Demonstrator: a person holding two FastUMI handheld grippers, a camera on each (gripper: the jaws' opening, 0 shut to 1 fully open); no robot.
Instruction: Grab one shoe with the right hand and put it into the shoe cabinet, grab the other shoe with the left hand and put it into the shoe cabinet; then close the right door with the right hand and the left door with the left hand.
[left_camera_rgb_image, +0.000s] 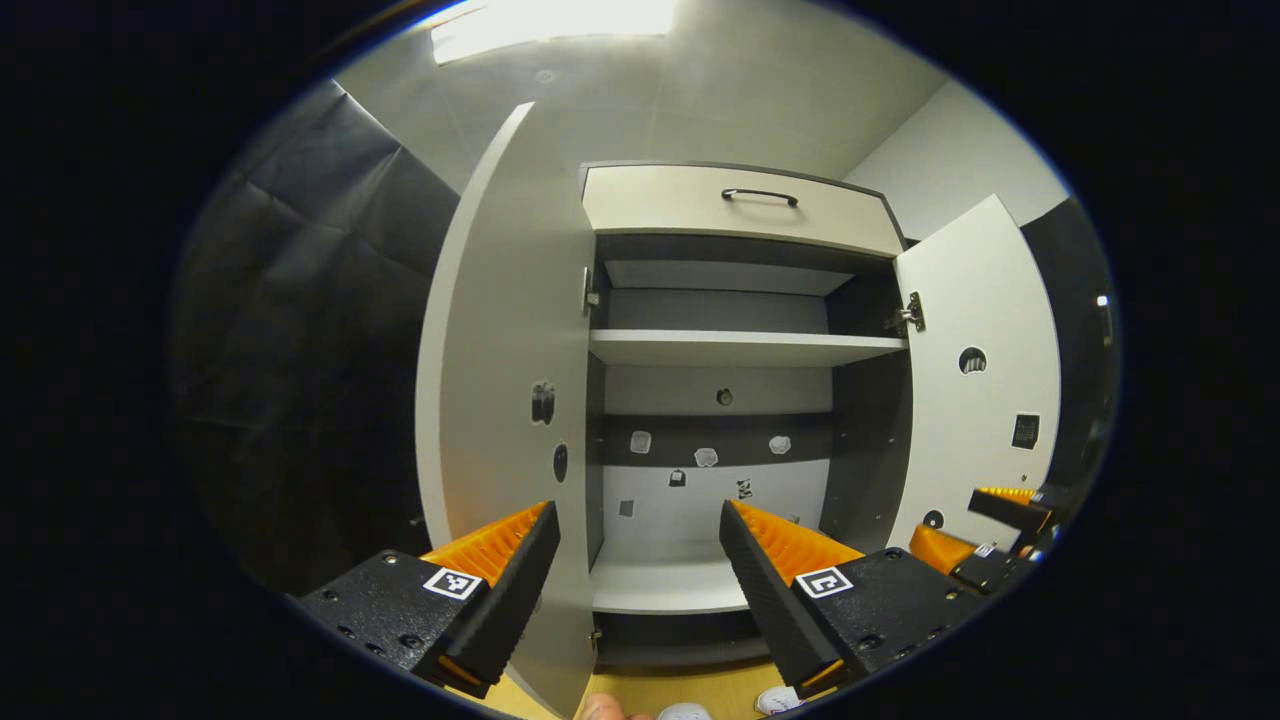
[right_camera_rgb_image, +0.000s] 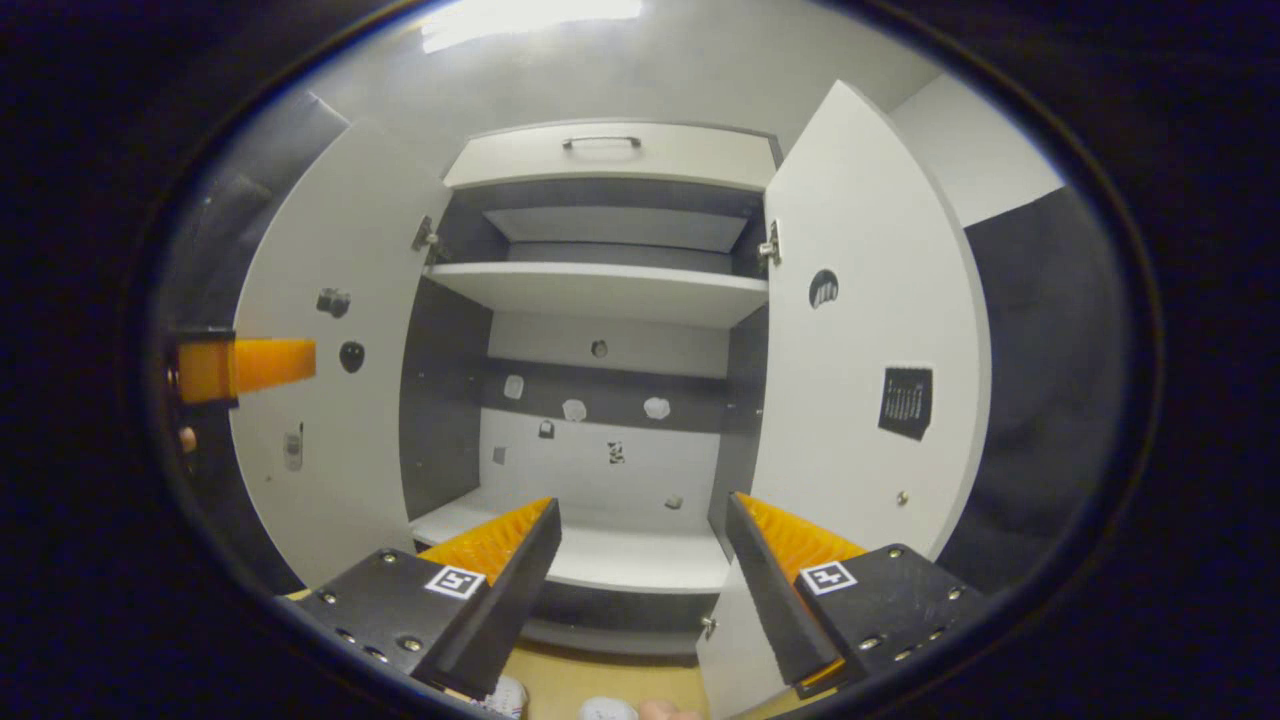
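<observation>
The shoe cabinet (left_camera_rgb_image: 740, 347) (right_camera_rgb_image: 600, 290) stands in front of me with both doors swung wide and its shelves bare. Its left door (left_camera_rgb_image: 500, 400) (right_camera_rgb_image: 330, 400) and right door (left_camera_rgb_image: 985, 400) (right_camera_rgb_image: 860, 350) stick out toward me. My left gripper (left_camera_rgb_image: 637, 507) is open and holds nothing, level with the bottom shelf (left_camera_rgb_image: 660, 585); it also appears as an orange finger (right_camera_rgb_image: 245, 367). My right gripper (right_camera_rgb_image: 643, 500) is open too and holds nothing. White shoe tips (left_camera_rgb_image: 778, 700) (right_camera_rgb_image: 508, 695) peek in on the wooden floor below.
A drawer with a dark handle (left_camera_rgb_image: 760, 196) (right_camera_rgb_image: 600, 142) tops the cabinet. The right gripper's orange fingers (left_camera_rgb_image: 1005, 500) hang near the right door's lower edge. Black cloth walls flank the cabinet on both sides. Stickers dot the cabinet's back panel.
</observation>
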